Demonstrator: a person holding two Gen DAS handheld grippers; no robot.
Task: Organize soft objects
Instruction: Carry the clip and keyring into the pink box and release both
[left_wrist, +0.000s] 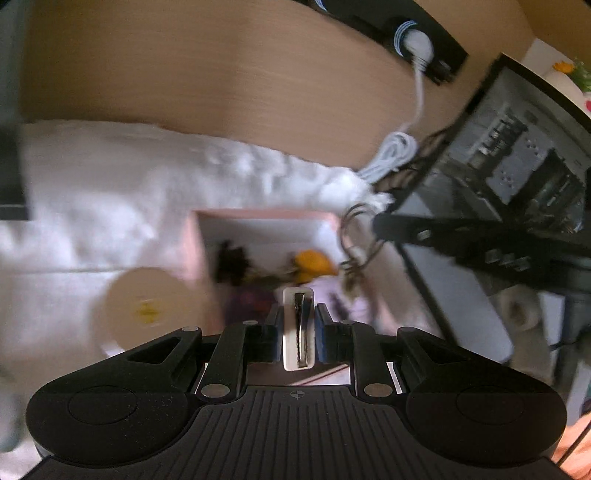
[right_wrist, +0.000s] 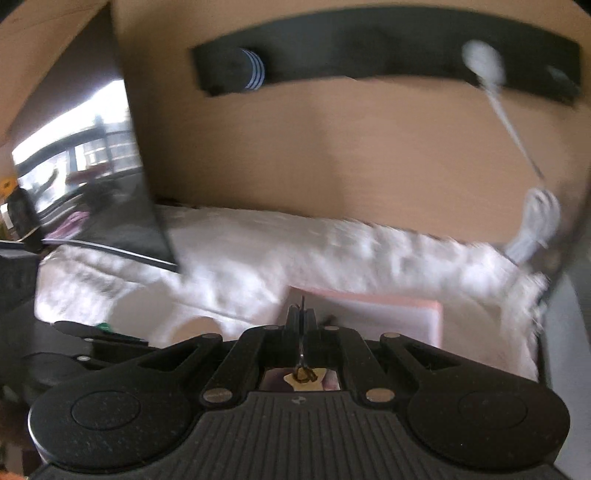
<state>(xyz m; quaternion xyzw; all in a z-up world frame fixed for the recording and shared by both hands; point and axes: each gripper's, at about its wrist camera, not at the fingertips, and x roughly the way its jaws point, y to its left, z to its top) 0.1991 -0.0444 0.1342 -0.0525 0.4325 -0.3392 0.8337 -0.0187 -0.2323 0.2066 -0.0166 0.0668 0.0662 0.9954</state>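
Wooden backboard (left_wrist: 221, 74), spanning 9 to 3 o'clock, carries a black socket strip (right_wrist: 369, 48) with a white plug (left_wrist: 415, 42) and coiled white cable (left_wrist: 391, 155). White fluffy blanket (left_wrist: 110, 192) covers the table below it. On the blanket, at centre: pink-rimmed open box (left_wrist: 266, 218), already holding several small soft pieces, dark, purple and an orange one (left_wrist: 314, 262); sorting looks under way but unfinished, since both tongs carry items. Round cream lid (left_wrist: 144, 302) at 8 o'clock bears a yellow sticker, its print too blurred to read. Left tongs (left_wrist: 298, 325): clamped on a cream hair clip (left_wrist: 298, 332) above the box. Right tongs (right_wrist: 302, 321): pressed together on a thin dark clip (right_wrist: 302, 343), near the box's front edge. No brand or legible writing anywhere.
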